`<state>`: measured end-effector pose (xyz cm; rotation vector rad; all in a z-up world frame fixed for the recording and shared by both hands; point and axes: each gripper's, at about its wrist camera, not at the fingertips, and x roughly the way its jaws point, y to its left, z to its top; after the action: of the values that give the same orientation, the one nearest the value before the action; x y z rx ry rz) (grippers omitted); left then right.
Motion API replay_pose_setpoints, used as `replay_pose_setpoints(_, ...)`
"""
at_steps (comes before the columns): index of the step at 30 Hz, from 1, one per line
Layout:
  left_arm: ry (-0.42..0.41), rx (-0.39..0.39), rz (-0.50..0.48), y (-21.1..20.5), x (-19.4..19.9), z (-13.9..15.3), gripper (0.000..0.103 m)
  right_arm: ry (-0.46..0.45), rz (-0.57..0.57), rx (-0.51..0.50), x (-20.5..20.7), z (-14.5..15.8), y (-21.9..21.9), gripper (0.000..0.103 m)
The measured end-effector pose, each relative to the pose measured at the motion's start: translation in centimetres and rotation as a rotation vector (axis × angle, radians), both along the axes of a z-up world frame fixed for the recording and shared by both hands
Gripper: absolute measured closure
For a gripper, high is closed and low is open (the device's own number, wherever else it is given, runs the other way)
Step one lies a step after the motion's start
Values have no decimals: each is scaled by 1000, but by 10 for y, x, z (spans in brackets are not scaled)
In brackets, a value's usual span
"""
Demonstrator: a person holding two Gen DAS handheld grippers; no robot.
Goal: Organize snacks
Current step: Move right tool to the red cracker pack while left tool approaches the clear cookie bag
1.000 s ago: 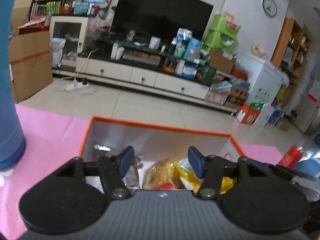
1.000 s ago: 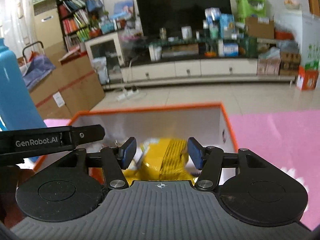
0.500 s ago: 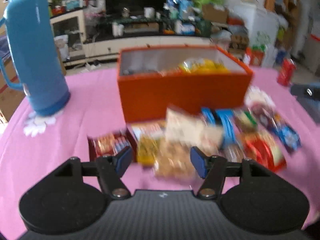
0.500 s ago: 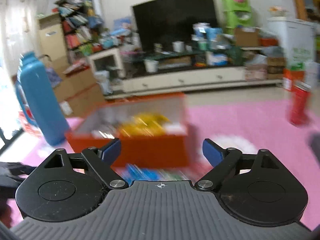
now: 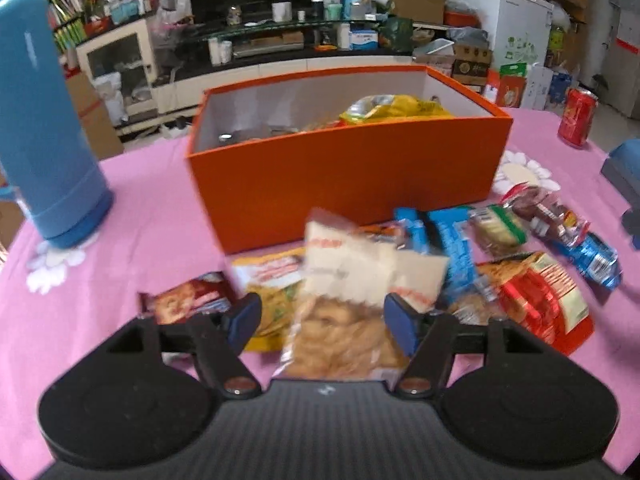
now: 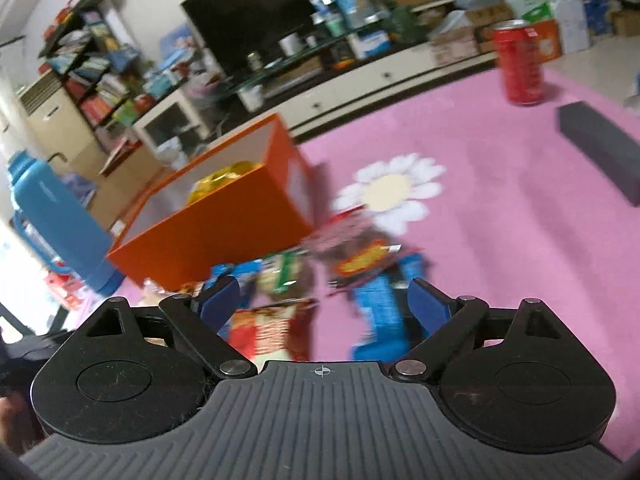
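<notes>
Both grippers hang above the snack pile with nothing between their pads. On the left gripper (image 5: 322, 322) the jaws have just been opening and stand half apart, framing a clear bag of pale fried crisps (image 5: 344, 312) that lies on the pink tablecloth (image 5: 152, 220) below; whether the pads touch it cannot be told. On the right gripper (image 6: 324, 302) the jaws have just sprung wide, and they hover over blurred wrappers: a blue packet (image 6: 380, 304) and a red-and-white one (image 6: 264, 328).

The orange box (image 5: 344, 176) stands in the middle of the table, white inside, open on top, with a yellow bag (image 5: 396, 108) heaped at its right end. Loose snacks lie in a row along its near wall, some overlapping: a dark red biscuit pack (image 5: 188, 298), blue bars (image 5: 452, 240), a green-edged pack (image 5: 498, 230) and a red bag (image 5: 536, 300).

A blue thermos (image 5: 44, 128) stands well to the left of the box and a red can (image 5: 576, 118) beyond its right corner. Bare cloth spreads to the right of the pile, up to a dark flat block (image 6: 600, 156).
</notes>
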<state>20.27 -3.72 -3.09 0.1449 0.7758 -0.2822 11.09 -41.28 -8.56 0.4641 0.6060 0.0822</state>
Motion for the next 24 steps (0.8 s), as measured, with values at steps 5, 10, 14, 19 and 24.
replay_pose_setpoints(5,12,-71,-36,-10,1,1,35,48,41,-3,14,-10,17,22)
replay_pose_setpoints(10,4,49,-65,-29,-1,-12,29,63,11,90,18,-15,6,22)
replay_pose_setpoints(14,-27,126,-36,-33,-2,-17,18,75,15,131,21,-18,3,22)
replay_pose_setpoints(19,-20,159,5,-28,3,-25,18,88,74,86,23,-18,17,22)
replay_pose_setpoints(24,13,113,-27,-21,-1,-26,24,91,98,66,25,-18,24,21)
